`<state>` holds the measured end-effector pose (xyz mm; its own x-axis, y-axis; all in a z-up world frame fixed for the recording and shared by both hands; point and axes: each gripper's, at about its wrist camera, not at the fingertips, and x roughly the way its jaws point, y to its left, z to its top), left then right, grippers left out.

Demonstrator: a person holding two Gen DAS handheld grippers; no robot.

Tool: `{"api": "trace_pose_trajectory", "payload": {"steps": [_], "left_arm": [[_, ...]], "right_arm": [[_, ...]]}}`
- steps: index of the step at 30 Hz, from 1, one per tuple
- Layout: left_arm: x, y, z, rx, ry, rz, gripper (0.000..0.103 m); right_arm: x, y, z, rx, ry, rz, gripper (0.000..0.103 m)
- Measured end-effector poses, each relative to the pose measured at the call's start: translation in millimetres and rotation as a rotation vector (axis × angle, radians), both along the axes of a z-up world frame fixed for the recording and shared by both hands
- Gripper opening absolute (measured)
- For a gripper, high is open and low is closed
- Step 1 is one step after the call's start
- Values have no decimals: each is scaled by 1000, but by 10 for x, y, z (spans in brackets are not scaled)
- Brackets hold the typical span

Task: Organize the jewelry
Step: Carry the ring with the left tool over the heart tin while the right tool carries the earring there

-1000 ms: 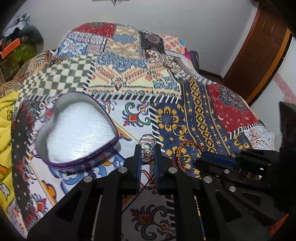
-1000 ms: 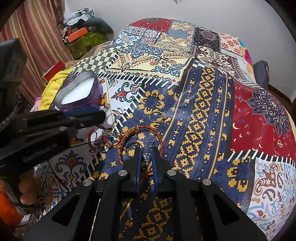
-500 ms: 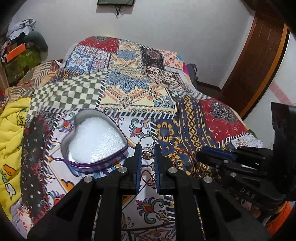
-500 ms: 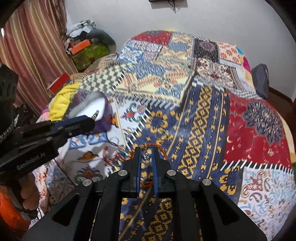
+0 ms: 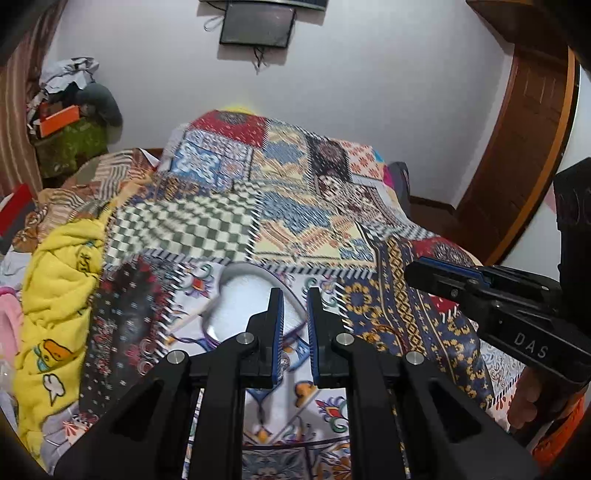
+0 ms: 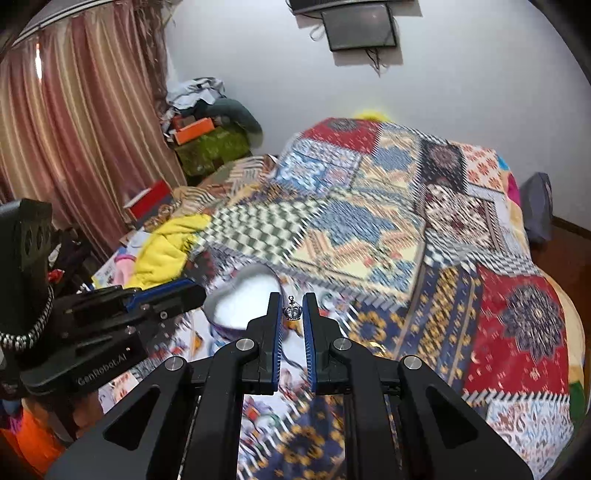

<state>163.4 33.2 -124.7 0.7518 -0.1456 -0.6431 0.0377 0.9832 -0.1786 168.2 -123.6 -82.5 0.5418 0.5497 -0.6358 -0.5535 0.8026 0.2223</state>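
Note:
A heart-shaped tin with a white inside and purple wall lies on the patchwork bedspread. My left gripper hovers right in front of it. Its jaws stand a narrow gap apart, and a small silver piece glints low against the left pad. My right gripper is shut on a small silver crown charm at its fingertips, lifted above the bed, with the tin just to its left. Each gripper shows in the other's view: the right, the left. The rest of the jewelry is hidden or blurred.
A yellow blanket is bunched at the bed's left edge. Boxes and clothes are piled by the striped curtain. A wooden door stands at the right, and a dark screen hangs on the wall.
Both grippers have lifted off the bedspread with their silver pieces and tilted up toward the wall. The left one has moved in front of the heart tin, and its piece now sits lower between the pads.

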Motion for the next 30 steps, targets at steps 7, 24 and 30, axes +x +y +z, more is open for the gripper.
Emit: {"api": "trace_pose_trajectory", "payload": {"steps": [7,24,30], "left_arm": [[25,233,-82,-15,41,29,11],[134,104,-902,-37,286,-22,50],[260,48,-974,-49,291,-5,51]], "right_arm": [[42,209,-7,7,-1,37,10],[66,174,-134,-21,40,51,10],[94,138,-114,-17,36,42,10]]}}
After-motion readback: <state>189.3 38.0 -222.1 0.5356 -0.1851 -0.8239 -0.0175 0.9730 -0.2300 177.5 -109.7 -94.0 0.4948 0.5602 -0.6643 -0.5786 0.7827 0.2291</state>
